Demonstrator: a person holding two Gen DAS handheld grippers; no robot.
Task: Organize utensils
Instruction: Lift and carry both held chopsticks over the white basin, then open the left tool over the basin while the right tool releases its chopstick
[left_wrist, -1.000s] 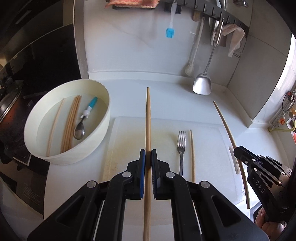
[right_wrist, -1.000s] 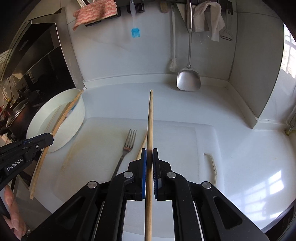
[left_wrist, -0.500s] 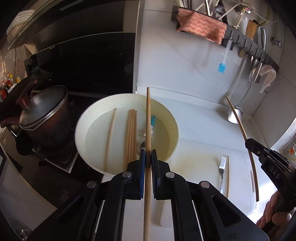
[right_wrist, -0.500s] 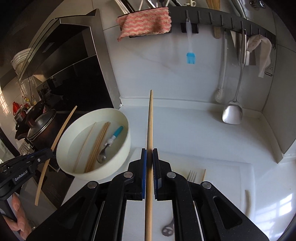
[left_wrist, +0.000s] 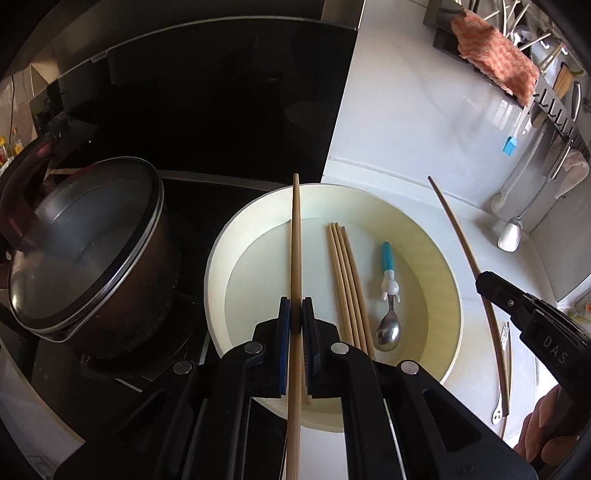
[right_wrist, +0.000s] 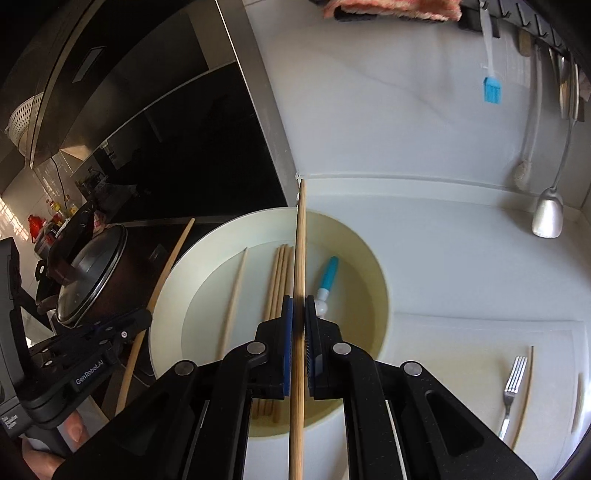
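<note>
Gripping one slim, round wooden chopstick (left_wrist: 295, 236) apiece, my left gripper (left_wrist: 295, 314) and right gripper (right_wrist: 298, 314) hang over the smooth cream round bowl (left_wrist: 448, 273); inside lie loose chopsticks (left_wrist: 347, 280) and one blue-handled steel spoon (left_wrist: 388, 295). One lidded brown pot (left_wrist: 85, 251) stands beside it.

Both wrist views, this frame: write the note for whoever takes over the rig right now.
Left gripper: shut on a chopstick held over the white bowl.
Right gripper: shut on a second chopstick, also over the bowl.
In the bowl: a bundle of chopsticks, one loose chopstick and a blue-handled spoon.
On the cutting board: a fork with one more chopstick beside it.
Done: several utensils already lie in the bowl.
Left: probably release both held chopsticks into the bowl, then fetch the fork and last chopstick.
</note>
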